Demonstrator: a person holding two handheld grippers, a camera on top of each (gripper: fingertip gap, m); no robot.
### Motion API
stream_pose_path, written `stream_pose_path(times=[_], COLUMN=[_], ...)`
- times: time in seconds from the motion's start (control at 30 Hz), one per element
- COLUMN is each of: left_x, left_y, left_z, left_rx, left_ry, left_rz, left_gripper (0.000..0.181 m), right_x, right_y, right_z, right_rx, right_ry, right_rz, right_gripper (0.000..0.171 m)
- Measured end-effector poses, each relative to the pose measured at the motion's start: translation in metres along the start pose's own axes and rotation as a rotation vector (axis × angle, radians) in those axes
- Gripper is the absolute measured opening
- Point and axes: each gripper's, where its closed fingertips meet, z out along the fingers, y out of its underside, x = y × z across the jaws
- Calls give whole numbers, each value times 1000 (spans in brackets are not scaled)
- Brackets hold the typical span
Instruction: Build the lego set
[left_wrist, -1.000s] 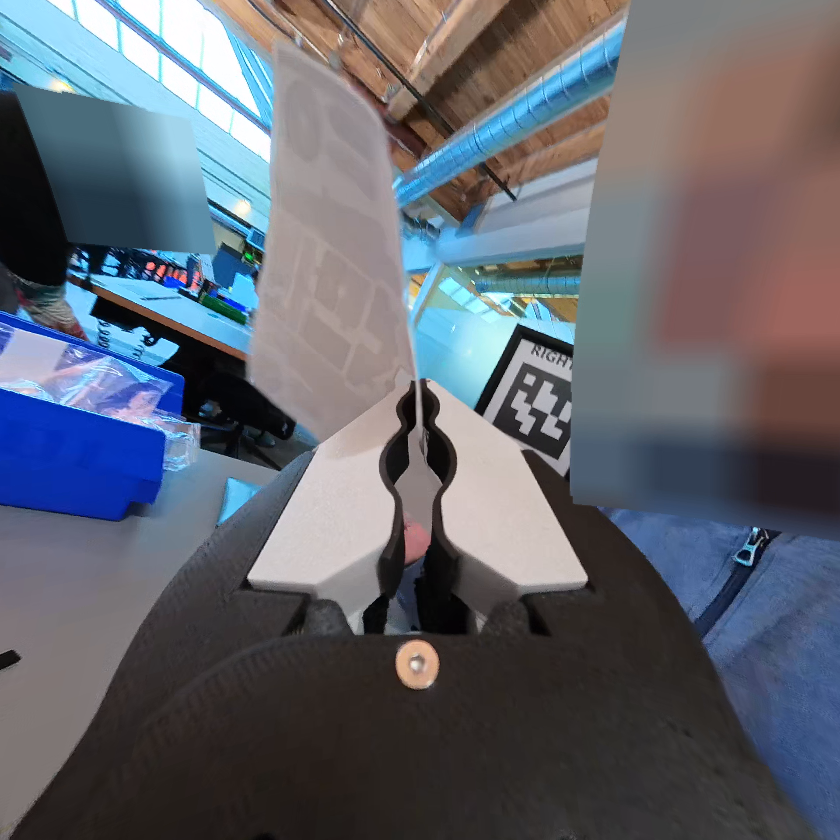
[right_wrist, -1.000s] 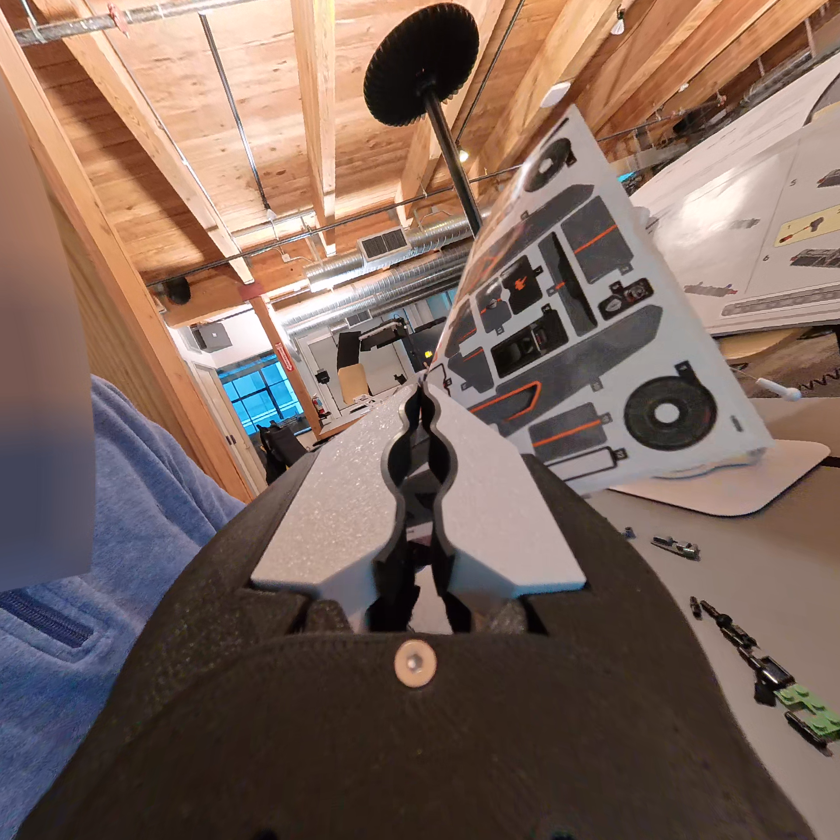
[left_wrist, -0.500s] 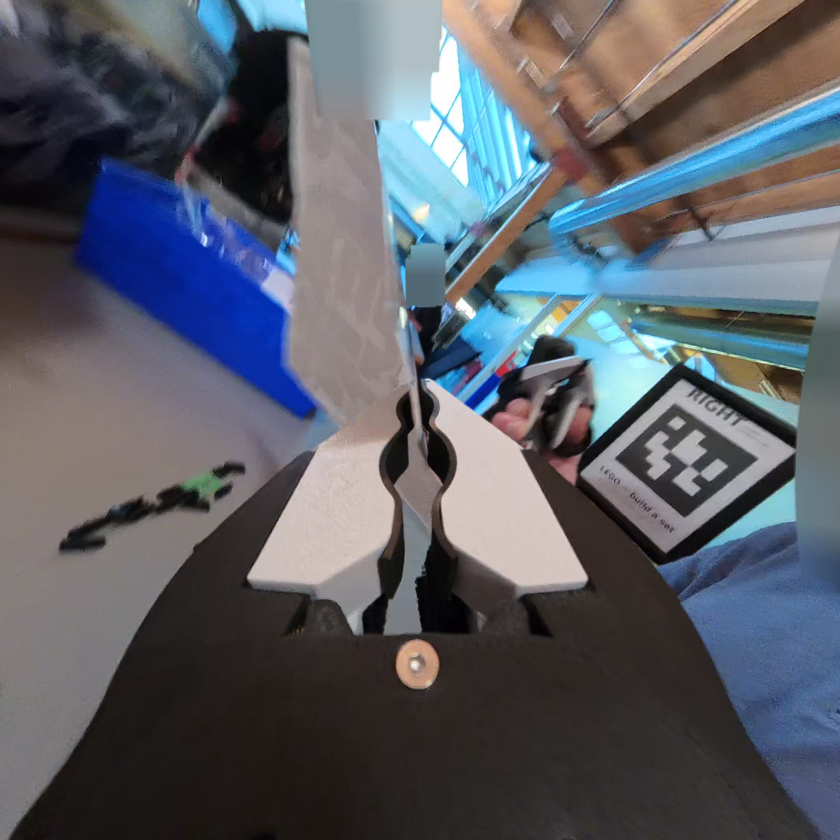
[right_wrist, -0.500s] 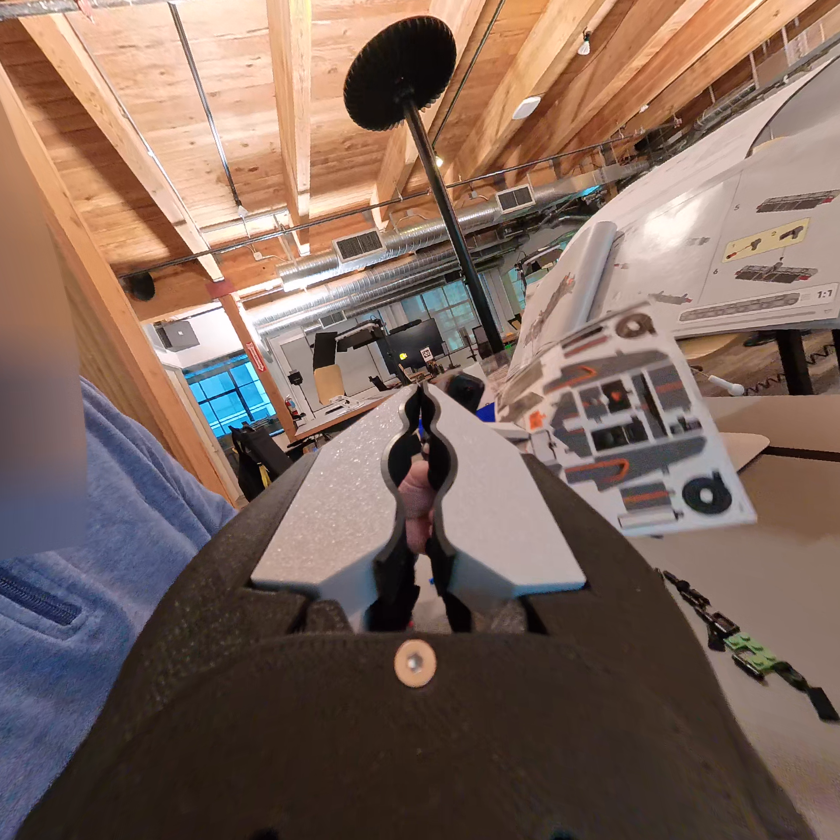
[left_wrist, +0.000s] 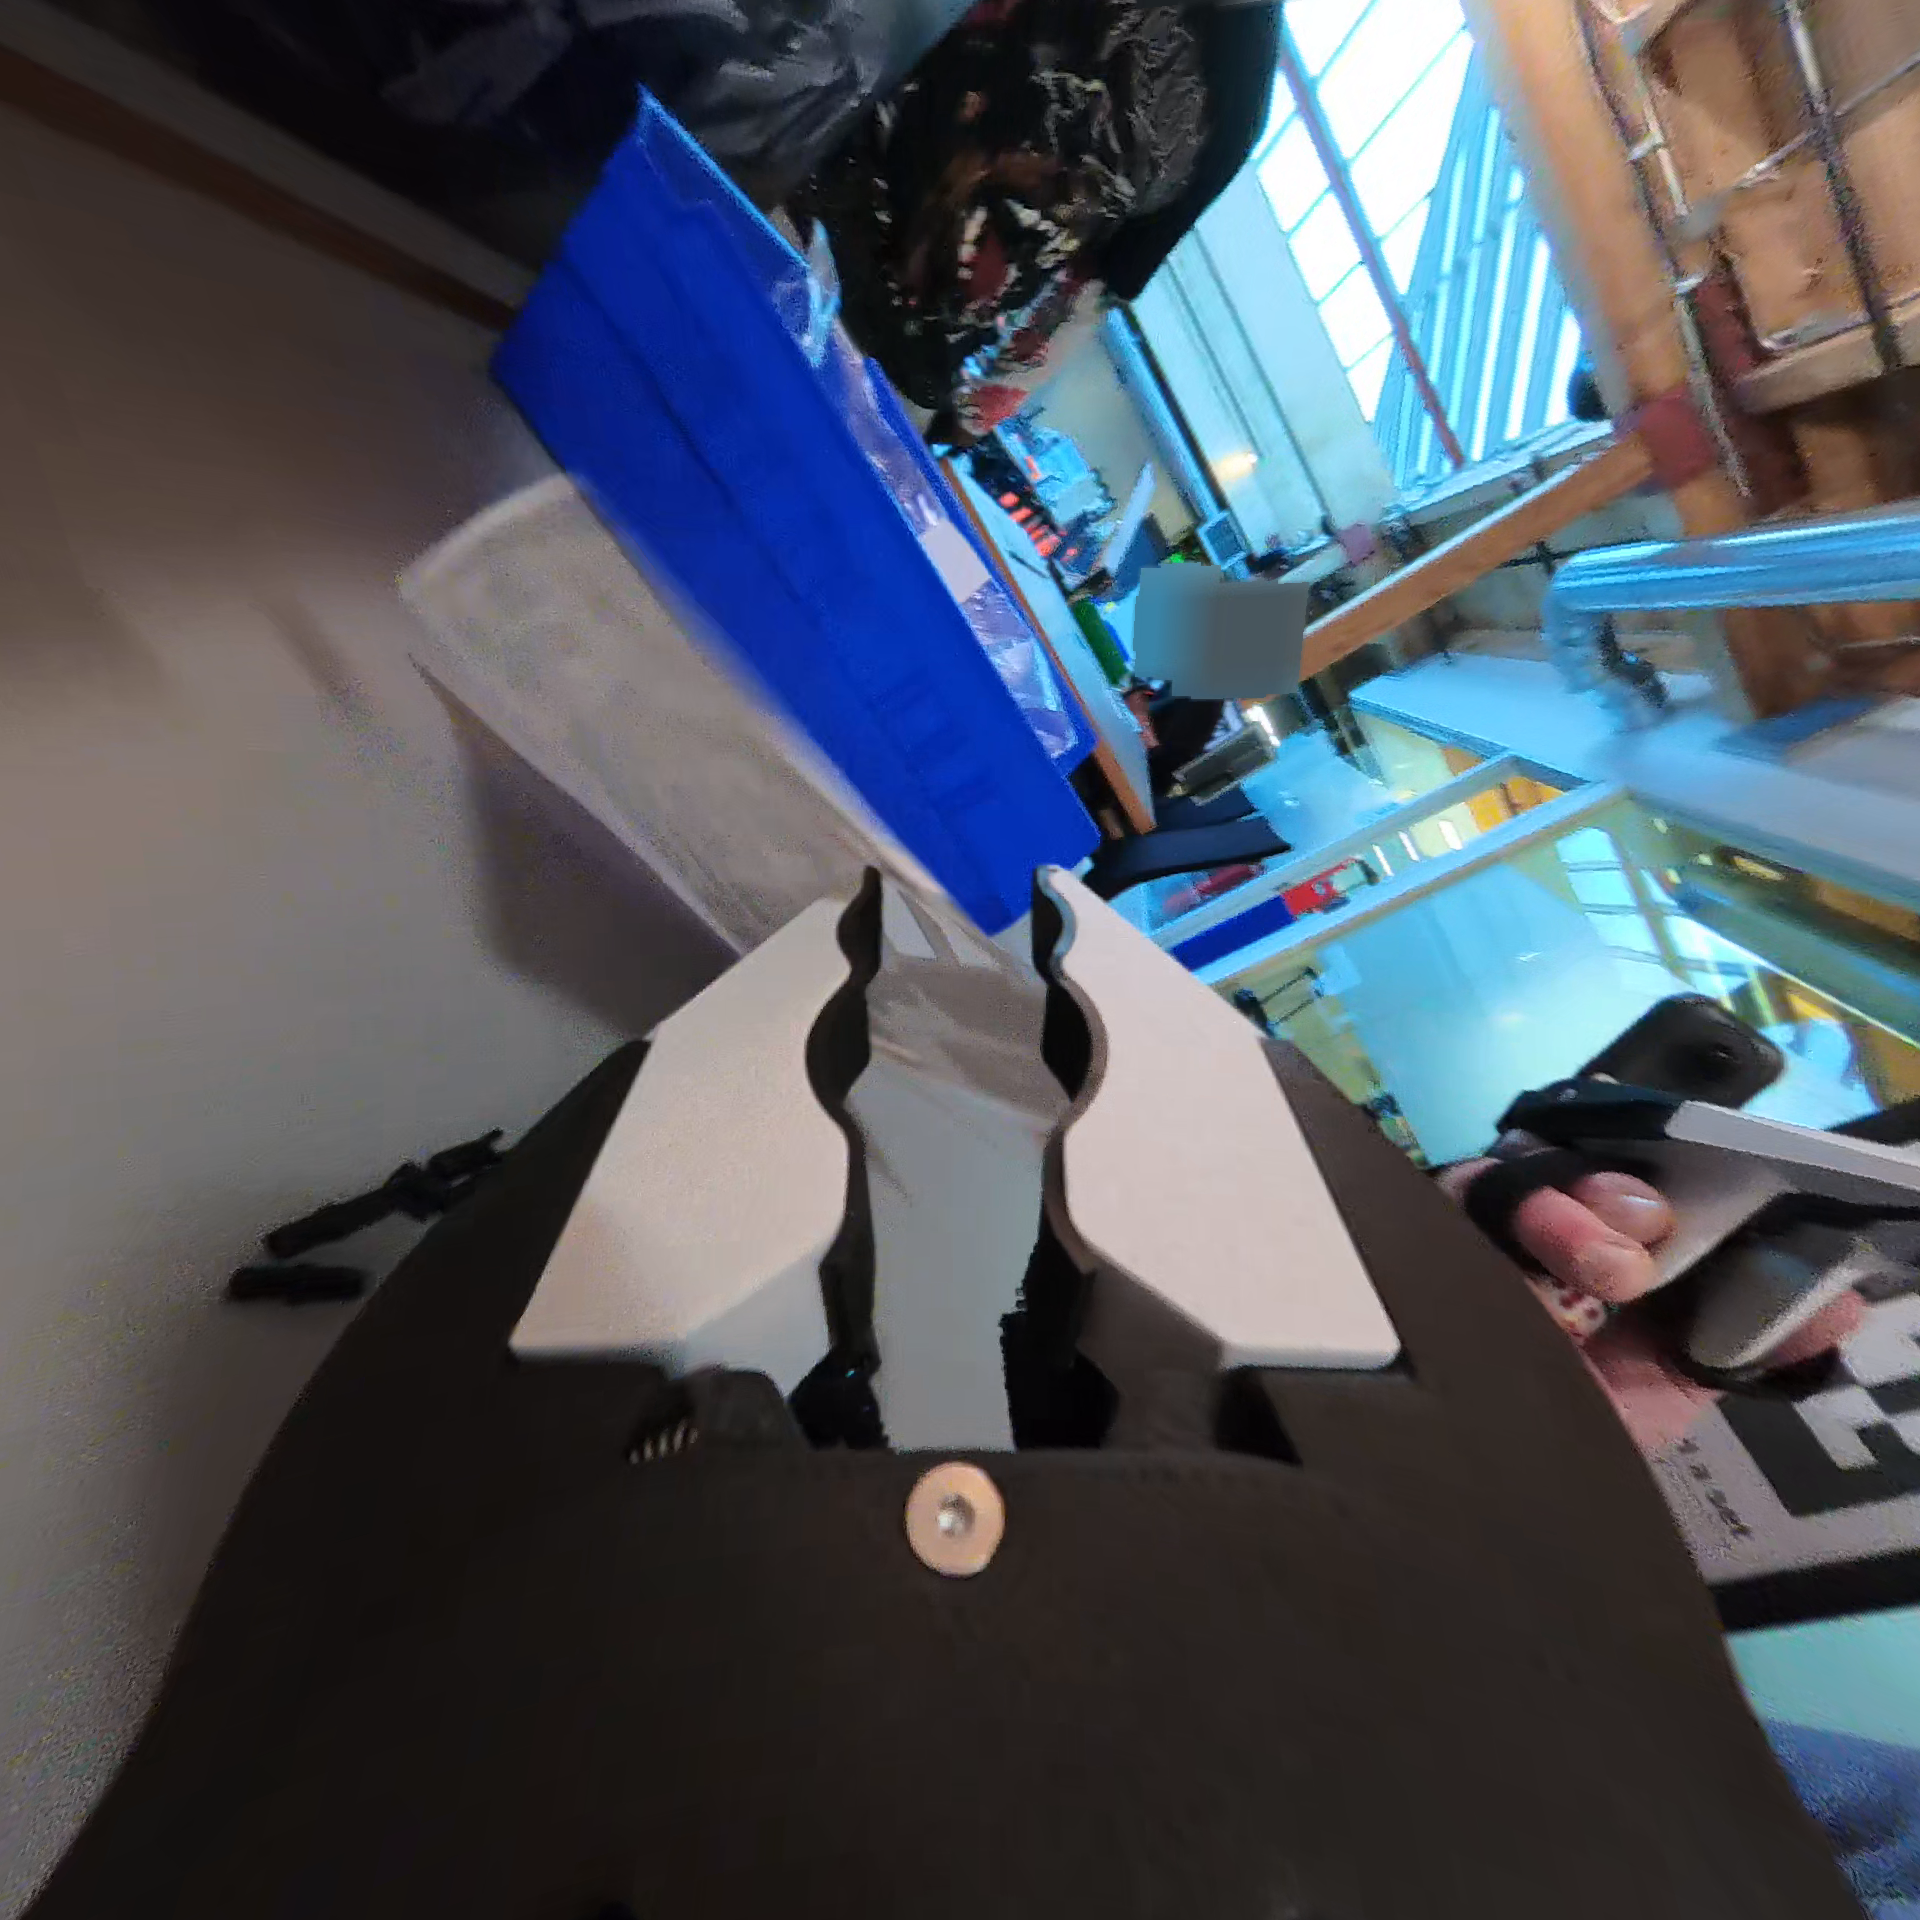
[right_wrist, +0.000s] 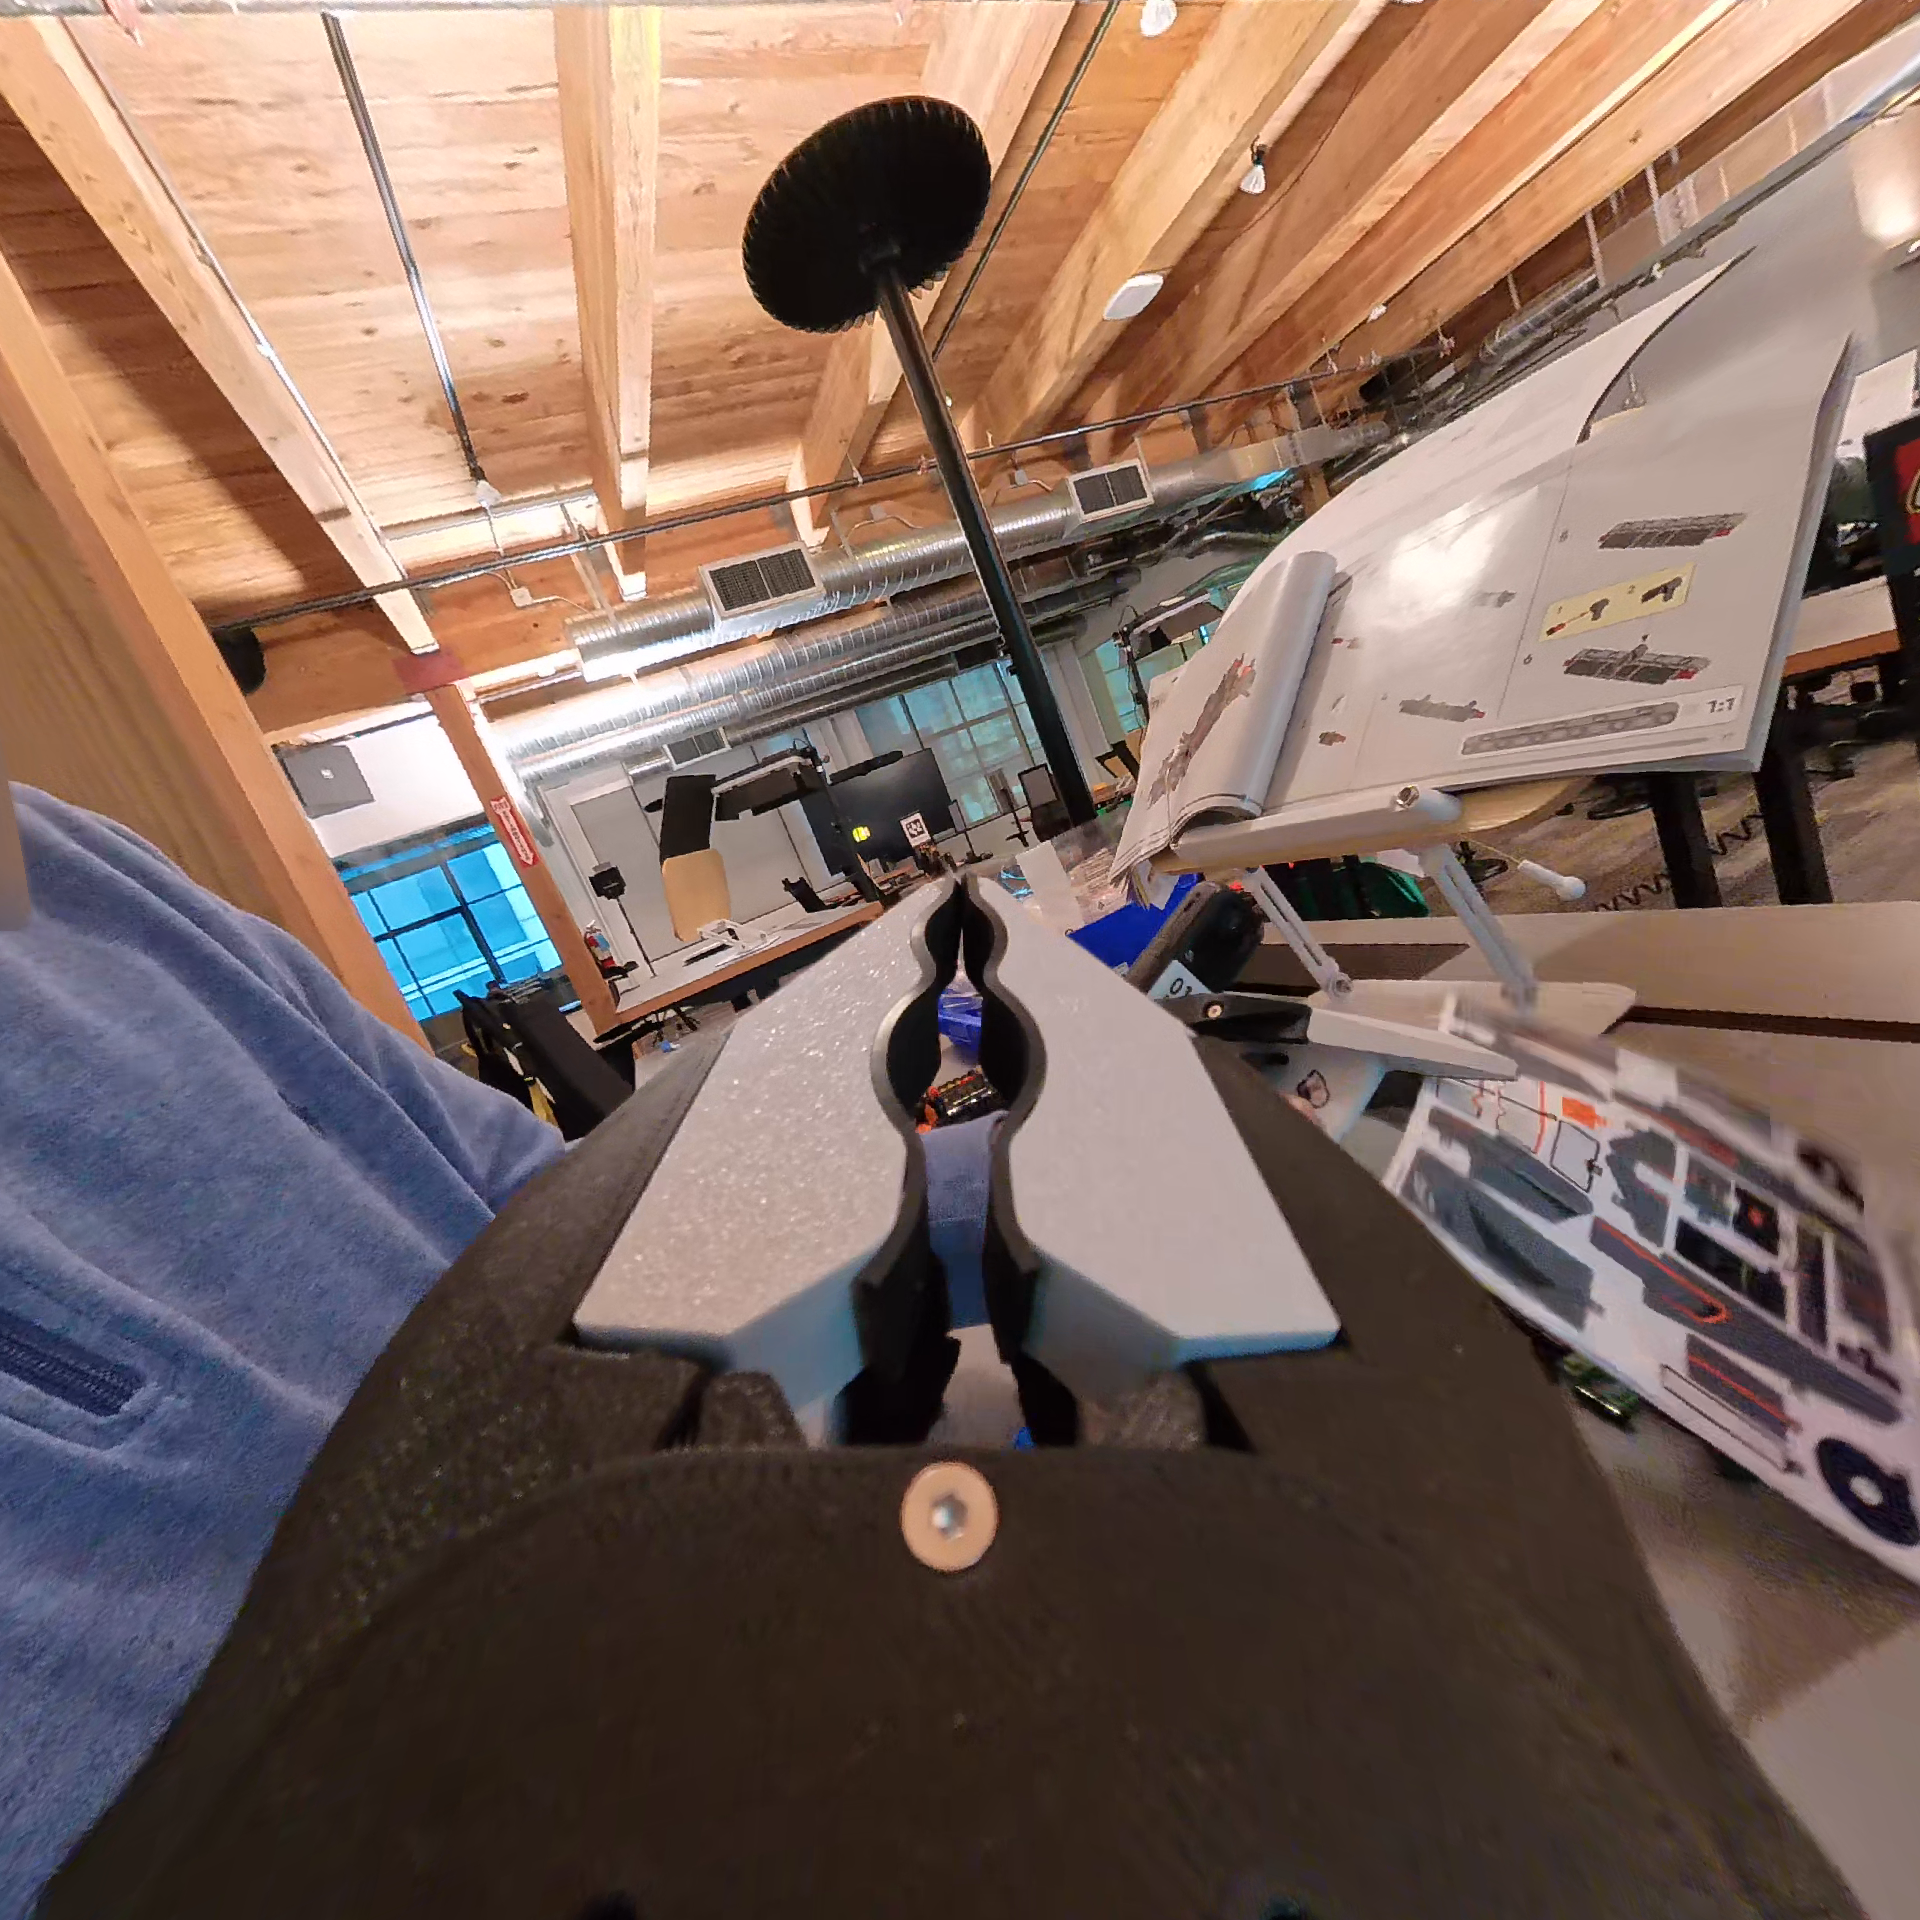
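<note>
A ceiling of exposed light-wood beams (right_wrist: 613, 270) is seen overhead. Beneath it, ribbed silver ventilation ducts (right_wrist: 790, 665) are hung, and a white rectangular vent grille (right_wrist: 758, 582) is set among them. Below the ducts, tall blue-lit paned windows (right_wrist: 436, 925) and long wooden-topped desks (right_wrist: 748, 961) are seen.

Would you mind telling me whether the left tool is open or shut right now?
Open: the left tool shows a clear gap between its fingertips, gripping nothing.

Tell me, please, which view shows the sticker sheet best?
The right wrist view: the white sticker sheet with grey and orange decals shows its printed face, slightly blurred. The left wrist view shows only its blurred pale back.
</note>
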Motion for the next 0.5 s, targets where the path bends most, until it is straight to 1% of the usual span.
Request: stream_pose_path(times=[0.17, 0.23, 0.3, 0.4, 0.5], left_x=[-9, -7, -2, 13, 28], left_y=[3, 0, -5, -12, -12], left_z=[-13, -25, -41, -70, -93], left_rx=[-22, -20, 0, 31, 36], left_ry=[-127, -156, -171, -152, -122], left_rz=[51, 71, 87, 112, 125], left_gripper=[68, 79, 84, 81, 79], right_x=[0, 0, -1, -5, -7], right_y=[1, 2, 2, 4, 5], right_z=[-4, -3, -1, 5, 15], right_rx=[-27, -43, -64, -122, -189], right_ry=[57, 87, 128, 193, 291], right_rz=[-87, -138, -211, -356, -567], right_gripper=[0, 0, 0, 0, 0])
